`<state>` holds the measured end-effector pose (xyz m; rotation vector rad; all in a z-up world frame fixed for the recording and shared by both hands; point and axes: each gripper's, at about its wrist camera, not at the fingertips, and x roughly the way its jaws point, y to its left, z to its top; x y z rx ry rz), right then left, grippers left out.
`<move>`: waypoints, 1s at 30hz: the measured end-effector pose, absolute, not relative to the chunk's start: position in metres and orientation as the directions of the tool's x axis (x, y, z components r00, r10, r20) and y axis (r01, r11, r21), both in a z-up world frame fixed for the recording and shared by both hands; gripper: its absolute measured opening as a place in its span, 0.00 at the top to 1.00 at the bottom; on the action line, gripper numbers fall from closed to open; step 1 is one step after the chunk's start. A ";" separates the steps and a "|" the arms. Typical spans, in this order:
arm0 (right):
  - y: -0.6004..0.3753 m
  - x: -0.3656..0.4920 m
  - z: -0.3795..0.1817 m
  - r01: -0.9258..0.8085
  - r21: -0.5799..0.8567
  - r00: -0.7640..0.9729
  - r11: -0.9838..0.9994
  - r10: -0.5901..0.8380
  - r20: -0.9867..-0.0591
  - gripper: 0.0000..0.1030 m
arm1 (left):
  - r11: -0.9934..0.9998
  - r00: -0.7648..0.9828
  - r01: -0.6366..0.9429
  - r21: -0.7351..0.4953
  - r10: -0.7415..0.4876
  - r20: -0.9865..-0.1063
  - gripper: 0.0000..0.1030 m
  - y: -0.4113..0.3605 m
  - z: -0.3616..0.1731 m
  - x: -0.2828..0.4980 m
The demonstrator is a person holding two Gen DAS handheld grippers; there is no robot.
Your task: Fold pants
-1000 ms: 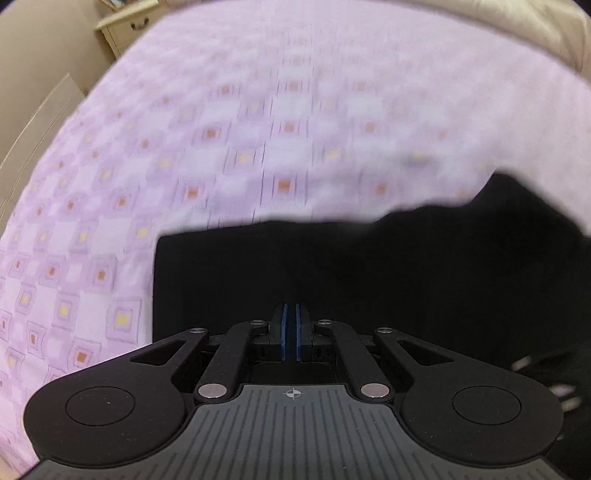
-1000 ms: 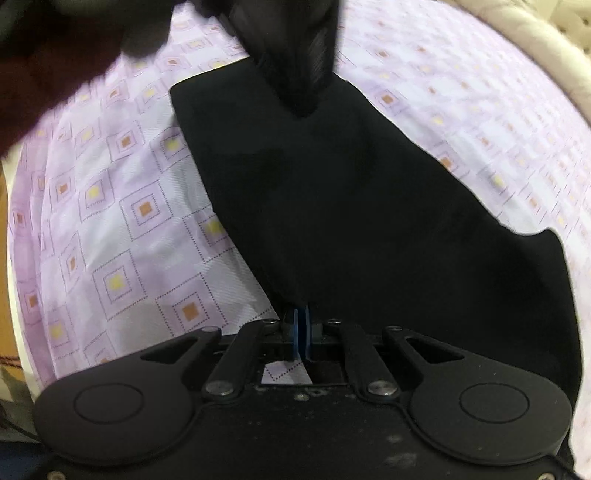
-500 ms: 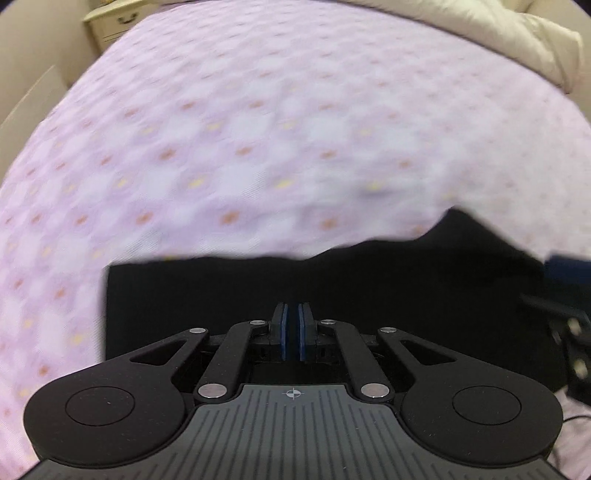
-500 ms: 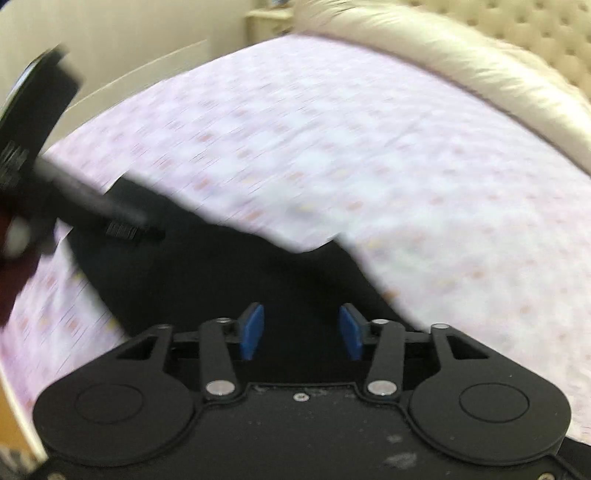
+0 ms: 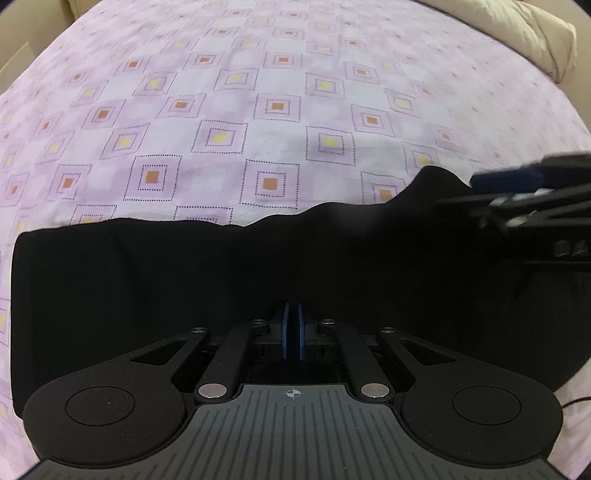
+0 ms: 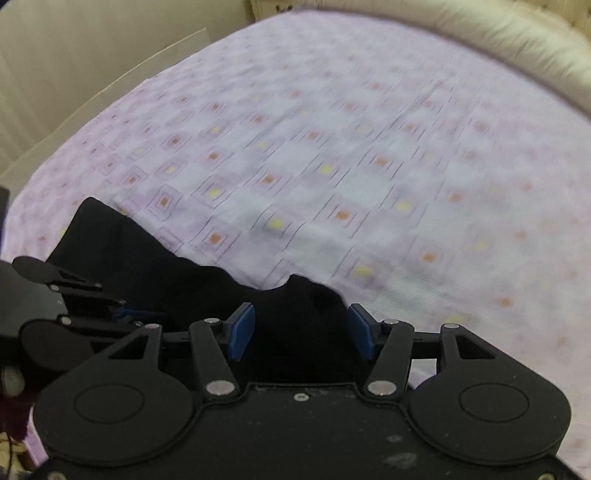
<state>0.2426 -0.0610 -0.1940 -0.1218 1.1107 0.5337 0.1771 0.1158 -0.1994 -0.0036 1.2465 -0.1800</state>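
Note:
The black pants (image 5: 258,266) lie folded in a wide band across the near part of the lilac bed sheet (image 5: 280,103). My left gripper (image 5: 291,332) is shut on the near edge of the pants. My right gripper (image 6: 301,330) is open, its blue pads (image 6: 242,325) on either side of a raised hump of the black pants (image 6: 295,314), not holding it. The right gripper also shows blurred at the right edge of the left wrist view (image 5: 528,195). The left gripper shows at the left of the right wrist view (image 6: 85,314).
The patterned sheet (image 6: 351,166) stretches far ahead. A cream duvet (image 6: 461,40) lies along the back of the bed; its corner shows in the left wrist view (image 5: 535,33). A beige wall (image 6: 74,55) stands to the left.
My right gripper has let go of the pants and opened, then swung to face the bed. The pants have been laid down flat; my left gripper stays shut on them.

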 end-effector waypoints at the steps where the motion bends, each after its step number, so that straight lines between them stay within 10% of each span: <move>1: -0.061 0.246 -0.199 -0.455 0.171 0.318 0.874 0.339 -0.885 0.43 | 0.986 0.301 0.125 -0.109 -0.142 -0.943 0.94 0.117 -0.199 0.178; 11: -0.052 0.192 -0.217 -0.606 0.249 0.127 0.756 0.400 -0.908 0.41 | 0.982 0.297 0.078 -0.174 -0.189 -0.936 0.94 0.129 -0.200 0.179; 24: -0.080 0.286 -0.219 -0.267 0.515 0.161 0.814 0.565 -0.809 0.41 | 0.981 0.311 0.100 -0.167 -0.190 -0.931 0.94 0.127 -0.201 0.179; 26: -0.087 0.289 -0.219 -0.234 0.534 0.165 0.813 0.574 -0.802 0.50 | 0.981 0.315 0.100 -0.164 -0.187 -0.930 0.94 0.127 -0.201 0.178; 28: -0.093 0.284 -0.219 -0.202 0.530 0.171 0.824 0.562 -0.809 0.87 | 0.982 0.321 0.103 -0.156 -0.182 -0.929 0.94 0.126 -0.201 0.178; 30: -0.101 0.284 -0.217 -0.187 0.536 0.183 0.823 0.566 -0.804 0.86 | 0.983 0.328 0.108 -0.146 -0.174 -0.929 0.94 0.124 -0.201 0.176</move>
